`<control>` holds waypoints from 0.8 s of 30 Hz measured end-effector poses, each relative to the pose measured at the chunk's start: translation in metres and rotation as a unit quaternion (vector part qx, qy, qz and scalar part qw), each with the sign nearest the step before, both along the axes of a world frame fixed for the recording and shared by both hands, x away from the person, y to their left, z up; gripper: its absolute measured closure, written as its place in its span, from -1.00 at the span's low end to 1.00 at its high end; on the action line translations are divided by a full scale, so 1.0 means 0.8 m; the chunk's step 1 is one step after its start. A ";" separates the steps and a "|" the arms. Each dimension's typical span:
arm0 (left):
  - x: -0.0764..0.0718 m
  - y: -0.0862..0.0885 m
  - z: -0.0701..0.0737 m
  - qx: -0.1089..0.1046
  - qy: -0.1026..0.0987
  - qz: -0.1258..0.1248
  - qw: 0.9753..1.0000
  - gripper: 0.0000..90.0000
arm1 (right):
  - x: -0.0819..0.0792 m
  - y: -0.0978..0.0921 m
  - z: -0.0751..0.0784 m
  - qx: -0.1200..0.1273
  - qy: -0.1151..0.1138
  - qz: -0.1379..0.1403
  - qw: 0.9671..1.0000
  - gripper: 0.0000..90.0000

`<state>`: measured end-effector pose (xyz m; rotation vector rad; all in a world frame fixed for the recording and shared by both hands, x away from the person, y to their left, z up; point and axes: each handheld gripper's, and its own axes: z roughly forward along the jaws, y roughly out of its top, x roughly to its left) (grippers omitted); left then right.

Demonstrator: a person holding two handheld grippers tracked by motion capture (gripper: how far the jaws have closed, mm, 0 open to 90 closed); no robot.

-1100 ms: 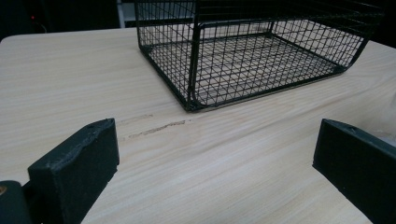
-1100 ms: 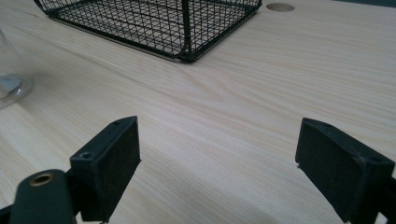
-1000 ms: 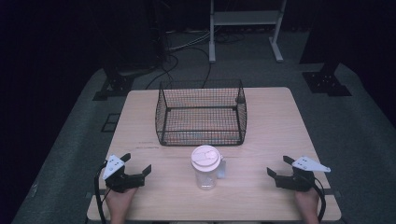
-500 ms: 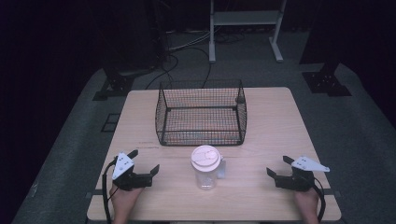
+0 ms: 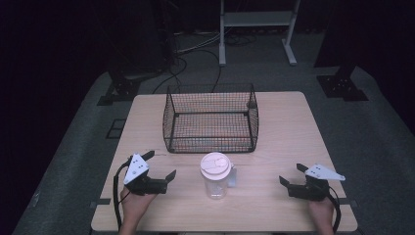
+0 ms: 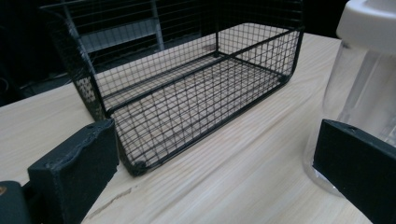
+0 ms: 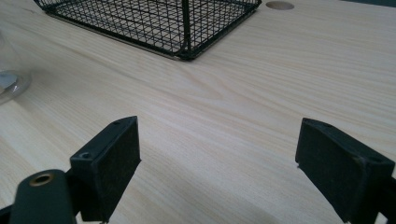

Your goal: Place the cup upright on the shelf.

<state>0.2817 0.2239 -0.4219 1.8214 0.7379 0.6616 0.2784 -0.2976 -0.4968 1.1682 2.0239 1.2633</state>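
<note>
Black wire-mesh basket (image 5: 211,118), fine grid pattern. Clear plastic cup (image 5: 215,176), white lid. Pale wood-grain table (image 5: 293,127). Black gripper jaws, grey top plates.

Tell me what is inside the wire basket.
Nothing shows inside the wire basket: through its mesh only the wooden table beneath is visible. The far inner corners are partly screened by the mesh walls.

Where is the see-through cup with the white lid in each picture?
High view: the cup stands in the middle near the front of the table, between the two grippers.
Left gripper view: the cup fills the right edge, by the right jaw.
Right gripper view: a bit of its clear base peeks in at the left edge.
Shared landmark: the black wire basket behind the cup.
</note>
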 end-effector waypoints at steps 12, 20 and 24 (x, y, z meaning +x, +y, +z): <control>-0.001 -0.008 0.024 -0.001 0.021 -0.050 0.999 -1.00 | 0.000 0.000 0.000 -0.001 0.002 -0.003 1.000 -0.71; -0.004 -0.015 0.046 -0.015 0.039 -0.117 0.992 -1.00 | 0.001 0.000 0.000 0.000 0.002 -0.002 1.000 -0.71; -0.004 -0.020 0.057 -0.011 0.051 -0.144 0.988 -1.00 | 0.001 0.000 0.000 0.000 0.002 -0.003 1.000 -0.71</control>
